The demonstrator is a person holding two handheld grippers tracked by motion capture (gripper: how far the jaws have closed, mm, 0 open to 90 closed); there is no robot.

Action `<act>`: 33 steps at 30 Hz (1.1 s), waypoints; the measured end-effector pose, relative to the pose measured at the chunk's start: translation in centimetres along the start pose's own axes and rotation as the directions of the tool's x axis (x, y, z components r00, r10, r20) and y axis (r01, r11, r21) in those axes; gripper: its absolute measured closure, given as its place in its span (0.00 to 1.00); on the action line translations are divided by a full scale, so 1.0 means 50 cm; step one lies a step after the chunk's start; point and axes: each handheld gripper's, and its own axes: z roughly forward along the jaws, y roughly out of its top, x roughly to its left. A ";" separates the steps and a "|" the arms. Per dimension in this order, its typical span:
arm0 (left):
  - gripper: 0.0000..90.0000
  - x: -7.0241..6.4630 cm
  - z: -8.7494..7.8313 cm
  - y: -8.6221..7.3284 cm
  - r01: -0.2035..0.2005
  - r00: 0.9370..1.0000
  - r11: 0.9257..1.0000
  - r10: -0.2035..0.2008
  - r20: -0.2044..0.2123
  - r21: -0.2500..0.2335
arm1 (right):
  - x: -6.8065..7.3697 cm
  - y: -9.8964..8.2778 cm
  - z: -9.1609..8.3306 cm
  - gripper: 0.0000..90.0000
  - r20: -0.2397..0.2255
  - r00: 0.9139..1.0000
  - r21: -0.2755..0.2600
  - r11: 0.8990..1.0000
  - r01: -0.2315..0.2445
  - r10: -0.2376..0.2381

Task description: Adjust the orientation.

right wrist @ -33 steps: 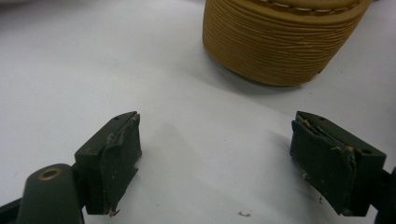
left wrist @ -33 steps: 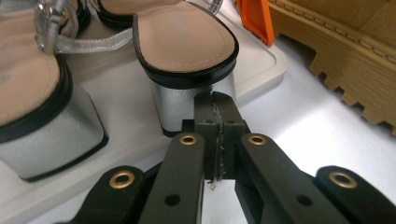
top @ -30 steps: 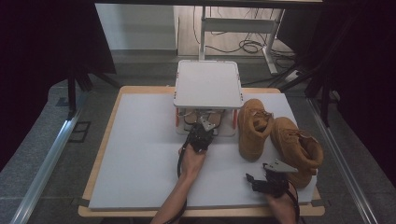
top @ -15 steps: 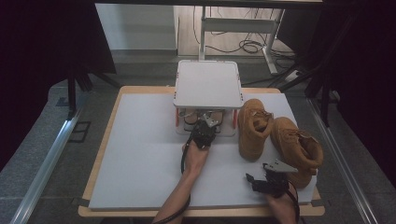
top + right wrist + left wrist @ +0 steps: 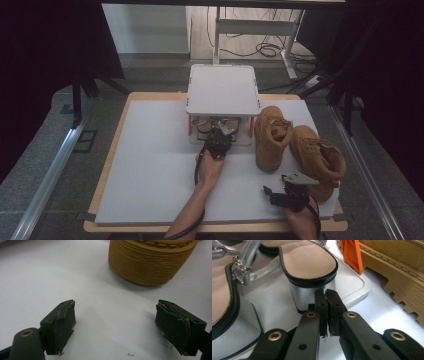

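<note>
- Left tool: jaws clenched together on nothing, tips just beside silver block heel of sandal
- Sandal: on lower shelf of white rack at far middle of tabletop; heel toward near edge, long axis near-to-far
- Risk: shut jaws likely to shove heel deeper rather than grip
- Right tool: released, near right corner, by boot

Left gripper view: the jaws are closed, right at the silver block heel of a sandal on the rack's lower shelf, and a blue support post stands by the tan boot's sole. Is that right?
Not quite: the post is orange, not blue, as the left gripper view shows. The rest holds: the left gripper has its jaws together at the sandal's silver heel on the lower shelf, with the tan boot's sole beside it.
</note>
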 end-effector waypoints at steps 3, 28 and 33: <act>0.95 0.000 -0.003 0.001 0.002 1.000 1.000 -0.002 0.002 0.002 | 0.000 0.000 0.000 0.18 0.000 1.000 0.000 1.000 0.000 0.000; 0.46 -0.008 -0.081 -0.001 -0.043 0.998 0.999 0.042 0.052 0.014 | 0.001 0.000 0.000 0.18 0.000 1.000 0.001 1.000 -0.004 0.004; 0.33 0.000 -0.105 -0.014 -0.048 0.996 0.998 0.045 0.081 0.037 | 0.000 0.000 0.000 0.18 0.001 1.000 0.000 1.000 -0.001 0.001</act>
